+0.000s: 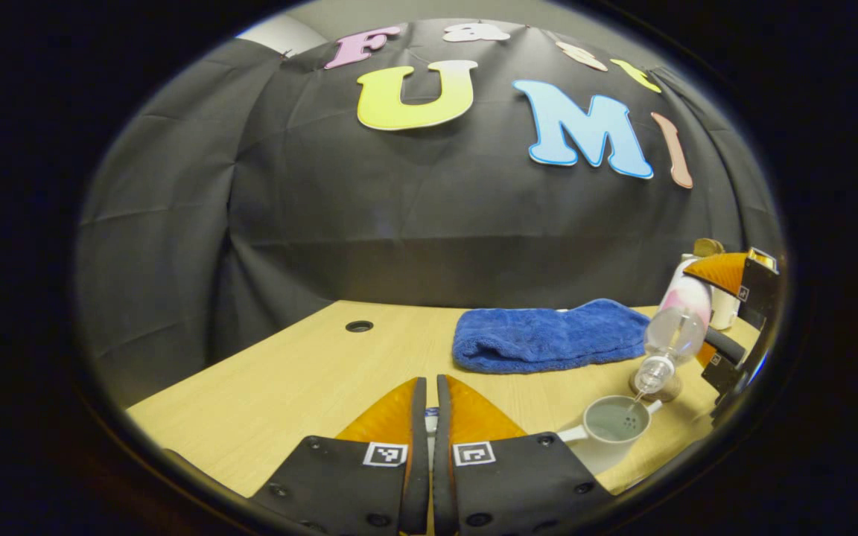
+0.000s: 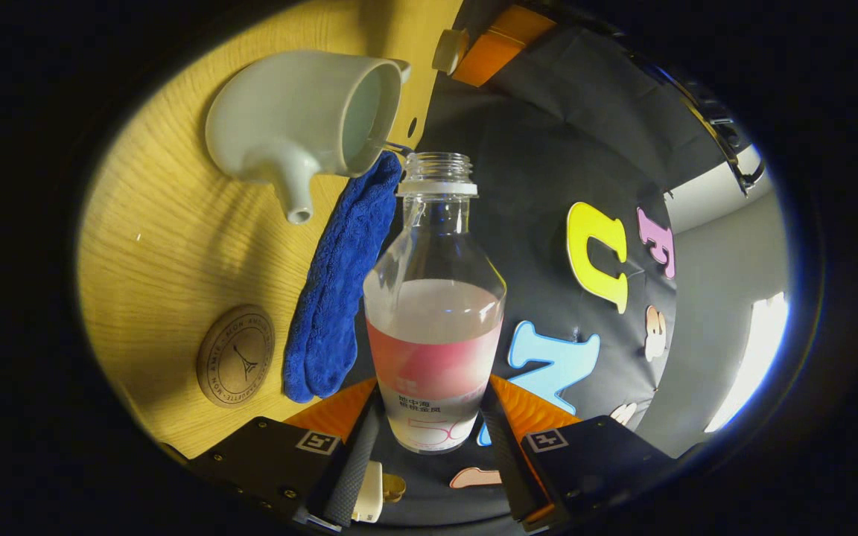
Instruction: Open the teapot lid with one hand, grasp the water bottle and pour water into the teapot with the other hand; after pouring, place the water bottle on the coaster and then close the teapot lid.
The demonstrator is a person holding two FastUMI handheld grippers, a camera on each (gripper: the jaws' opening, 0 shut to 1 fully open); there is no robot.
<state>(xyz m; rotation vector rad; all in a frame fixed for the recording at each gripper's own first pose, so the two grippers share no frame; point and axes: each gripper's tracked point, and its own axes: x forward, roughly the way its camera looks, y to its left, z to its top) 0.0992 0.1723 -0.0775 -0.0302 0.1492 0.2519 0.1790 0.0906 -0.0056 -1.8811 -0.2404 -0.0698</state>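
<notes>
The right tongs (image 2: 429, 439) clamp the lower body of a clear water bottle (image 2: 435, 327), one finger pressing each side of its pink label. The bottle is uncapped and partly filled, its open neck pointing toward the open top of a pale teapot (image 2: 287, 123) standing on the wooden bench (image 2: 153, 253); the view is rolled, so the bench runs up the left side. A thin stream leaves the neck toward the teapot's rim. A folded blue towel (image 2: 339, 283) lies beside the teapot, and a round cork coaster (image 2: 235, 356) sits bare near the towel's end.
</notes>
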